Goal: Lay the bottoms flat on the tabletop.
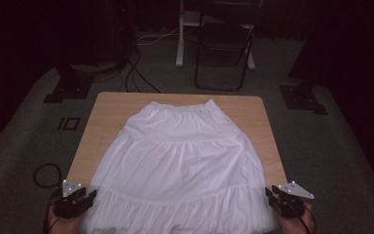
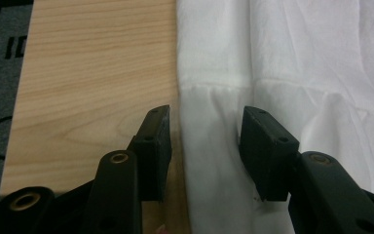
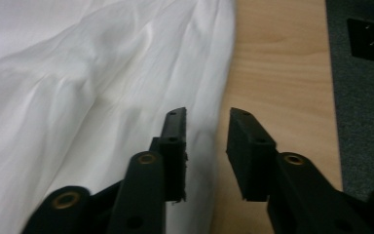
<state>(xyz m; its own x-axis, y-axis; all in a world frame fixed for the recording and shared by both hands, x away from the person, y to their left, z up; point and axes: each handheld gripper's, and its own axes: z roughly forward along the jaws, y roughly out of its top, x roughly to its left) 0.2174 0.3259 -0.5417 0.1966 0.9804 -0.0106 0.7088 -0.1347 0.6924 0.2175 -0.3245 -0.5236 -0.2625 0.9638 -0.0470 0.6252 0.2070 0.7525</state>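
- High view: a white tiered skirt [image 1: 180, 161] lies spread flat on a light wooden table [image 1: 107, 105], waistband at the far end and hem hanging over the near edge. The left gripper [image 1: 88, 197] sits at the near left corner of the skirt, just beside the hem, and the right gripper [image 1: 271, 197] sits at the near right corner, just beside the cloth. A folding chair [image 1: 224, 44] stands on the grey floor beyond the table, and a black cable loop [image 1: 46, 175] lies on the floor left of the table.
- Left gripper view: the left gripper [image 2: 204, 141] has its jaws parted, with the skirt's left edge [image 2: 272, 73] lying on the table between them. The pads do not press the cloth. Bare table [image 2: 92, 73] shows to the left.
- Right gripper view: the right gripper [image 3: 207, 146] has its jaws apart too, straddling the skirt's right edge [image 3: 102, 87], where cloth meets bare table [image 3: 277, 63]. Nothing is pinched.
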